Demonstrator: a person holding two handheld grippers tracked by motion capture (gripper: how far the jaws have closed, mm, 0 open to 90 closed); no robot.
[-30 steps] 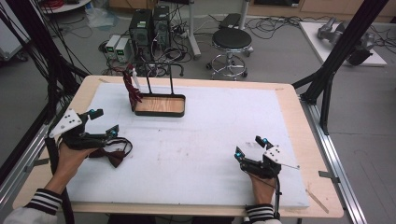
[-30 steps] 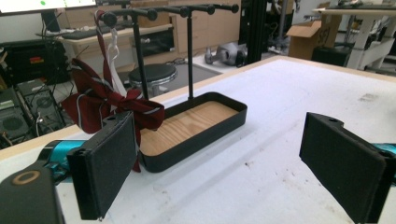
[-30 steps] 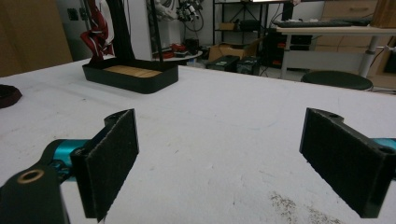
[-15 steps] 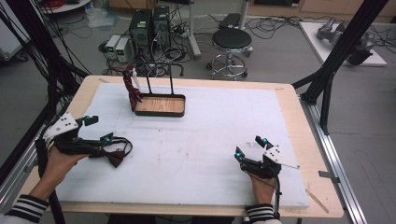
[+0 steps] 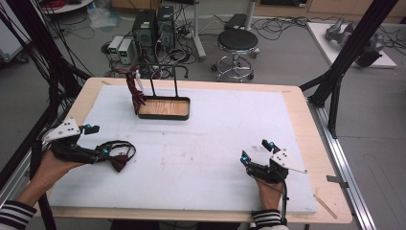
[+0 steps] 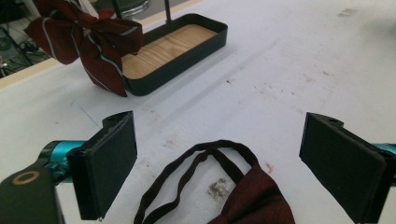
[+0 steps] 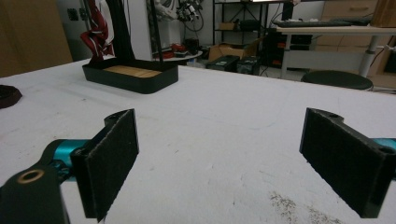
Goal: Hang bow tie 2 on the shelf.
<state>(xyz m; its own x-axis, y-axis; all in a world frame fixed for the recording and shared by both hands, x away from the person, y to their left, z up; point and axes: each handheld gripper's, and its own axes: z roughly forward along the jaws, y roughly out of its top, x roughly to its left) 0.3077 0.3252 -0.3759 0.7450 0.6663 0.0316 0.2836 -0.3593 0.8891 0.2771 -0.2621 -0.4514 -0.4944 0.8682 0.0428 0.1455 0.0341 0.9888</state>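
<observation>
A dark red bow tie [image 5: 118,162] with a black strap loop [image 6: 187,172] lies flat on the white mat at the left. My left gripper [image 5: 97,141] is open just left of it, one jaw on each side of the tie's near end [image 6: 254,203], touching nothing. A second striped red bow tie [image 5: 135,92] hangs from the black rack above a wood-bottomed tray [image 5: 163,115]. My right gripper [image 5: 256,151] rests open and empty at the mat's front right, facing the tray [image 7: 130,79].
The tray and its two upright rods [image 5: 163,81] stand at the back left of the mat. A stool [image 5: 238,40], computer cases [image 5: 152,26] and cables are on the floor beyond the table. A black frame post [image 5: 335,91] rises at the right edge.
My left hand and gripper have drawn back to the left and slightly toward the front edge. The bow tie lies where it was. The right gripper has not moved.
</observation>
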